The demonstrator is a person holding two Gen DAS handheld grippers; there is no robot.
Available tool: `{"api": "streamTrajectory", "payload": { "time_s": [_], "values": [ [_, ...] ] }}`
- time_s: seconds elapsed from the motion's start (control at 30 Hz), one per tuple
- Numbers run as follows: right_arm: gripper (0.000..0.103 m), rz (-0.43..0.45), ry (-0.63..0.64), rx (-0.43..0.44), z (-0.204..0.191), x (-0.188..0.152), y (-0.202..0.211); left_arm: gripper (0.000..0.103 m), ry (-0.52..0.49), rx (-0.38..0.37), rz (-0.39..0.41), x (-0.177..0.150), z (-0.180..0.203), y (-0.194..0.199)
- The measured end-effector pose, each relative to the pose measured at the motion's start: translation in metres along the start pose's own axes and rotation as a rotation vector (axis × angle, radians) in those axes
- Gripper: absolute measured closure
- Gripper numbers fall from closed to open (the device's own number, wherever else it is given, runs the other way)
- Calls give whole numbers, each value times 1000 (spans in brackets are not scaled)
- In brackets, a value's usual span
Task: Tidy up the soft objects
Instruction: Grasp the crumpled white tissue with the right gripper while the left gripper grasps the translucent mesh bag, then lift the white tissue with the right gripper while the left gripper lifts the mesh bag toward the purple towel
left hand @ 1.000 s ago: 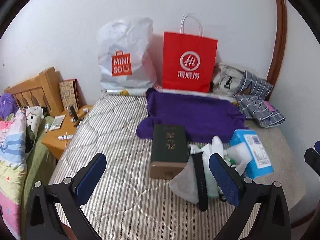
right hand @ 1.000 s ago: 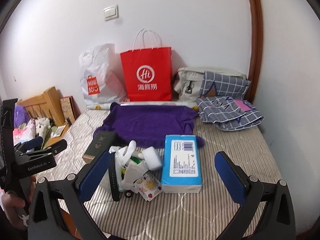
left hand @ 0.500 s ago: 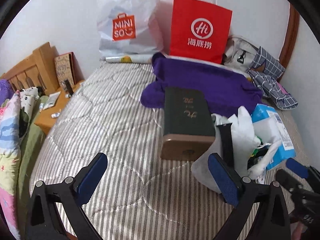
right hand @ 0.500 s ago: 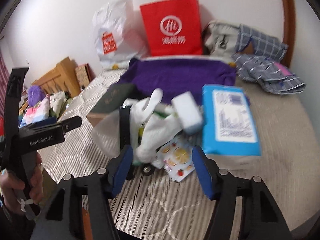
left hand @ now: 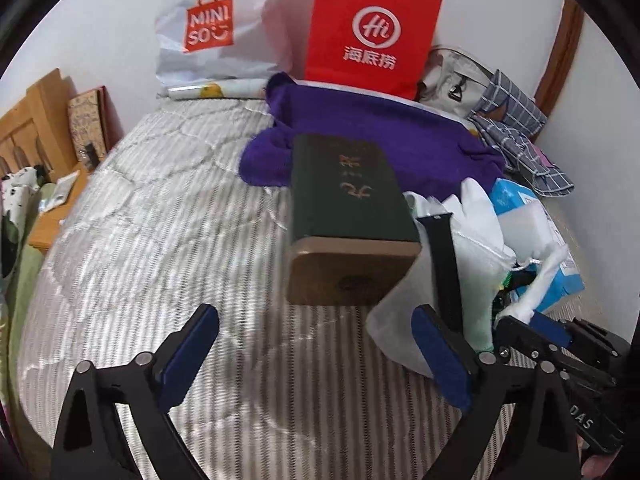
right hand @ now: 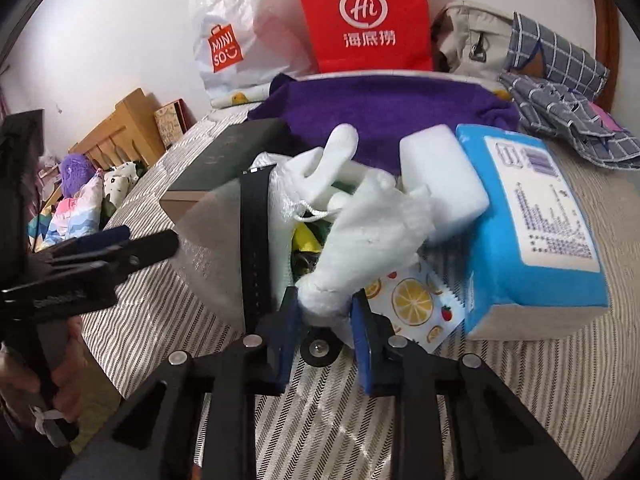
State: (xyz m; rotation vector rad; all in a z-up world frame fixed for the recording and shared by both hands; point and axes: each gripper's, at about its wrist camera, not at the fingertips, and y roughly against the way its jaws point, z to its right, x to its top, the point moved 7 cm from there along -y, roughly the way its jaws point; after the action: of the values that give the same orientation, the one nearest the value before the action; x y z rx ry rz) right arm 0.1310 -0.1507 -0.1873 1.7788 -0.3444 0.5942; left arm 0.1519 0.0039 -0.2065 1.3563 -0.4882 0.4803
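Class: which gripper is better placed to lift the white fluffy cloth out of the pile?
Right. The right gripper is closing around the white fluffy cloth. The left gripper stands open over bare mattress.

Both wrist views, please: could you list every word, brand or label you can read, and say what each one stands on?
"MINISO": white plastic bag against the wall.
"Hi" above "海底捞": red paper bag.
Gold characters on the dark green box: too blurred to read.
Printed label on the blue pack: too small to read.
Lettering on the left claw's handle: blurred, unreadable.
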Motion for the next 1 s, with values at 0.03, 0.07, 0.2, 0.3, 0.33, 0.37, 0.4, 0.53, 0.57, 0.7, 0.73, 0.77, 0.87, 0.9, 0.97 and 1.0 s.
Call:
{"api": "streamTrajectory", "payload": {
  "time_s": [0.03, 0.07, 0.2, 0.3, 0.33, 0.37, 0.4, 0.53, 0.57, 0.7, 0.73, 0.77, 0.87, 0.9, 0.97, 1.0],
  "values": [
    [79, 5, 3, 1, -1, 0, 4, 8, -1, -11, -5, -1, 2, -2],
    [79, 16, 5, 7, -1, 1, 10, 9, -3, -20, -6, -1, 4, -4],
    [79, 37, -1, 16, 2, 1, 30, 13, -8, -58, -11, -1, 13, -7],
    [79, 47, -9, 14, 7, 0, 41, 19, -20, -65, -15, 0, 19, -11],
    [79, 47, -8, 5, 9, -1, 43, 28, -24, -69, -21, 0, 21, -13],
    [79, 41, -8, -3, 11, -4, 44, 36, -27, -75, -32, -1, 24, -17],
    [79, 36, -9, -7, 14, -7, 46, 39, -27, -82, -40, -1, 26, -19],
    [79, 21, -26, -32, 29, -22, 51, 73, -21, -129, -58, -3, 35, -25],
    [79, 18, -34, -39, 33, -24, 52, 80, -24, -140, -60, -4, 38, -25],
    [79, 10, -63, -55, 50, -35, 56, 90, -41, -151, -40, -4, 44, -17],
    [79, 7, -69, -57, 53, -37, 55, 91, -32, -158, -30, -2, 43, -14],
    [79, 5, -73, -65, 57, -40, 55, 92, -26, -172, -27, -1, 44, -10],
    [79, -13, -85, -71, 65, -47, 50, 93, -21, -177, -13, 2, 41, -1],
    [79, -19, -94, -62, 67, -49, 49, 93, -24, -169, -8, 3, 40, 2],
    [79, -43, -103, -52, 68, -54, 45, 93, -24, -159, 1, 5, 37, 8],
    [79, -54, -102, -43, 67, -56, 43, 93, -19, -158, 7, 6, 35, 12]
  ]
}}
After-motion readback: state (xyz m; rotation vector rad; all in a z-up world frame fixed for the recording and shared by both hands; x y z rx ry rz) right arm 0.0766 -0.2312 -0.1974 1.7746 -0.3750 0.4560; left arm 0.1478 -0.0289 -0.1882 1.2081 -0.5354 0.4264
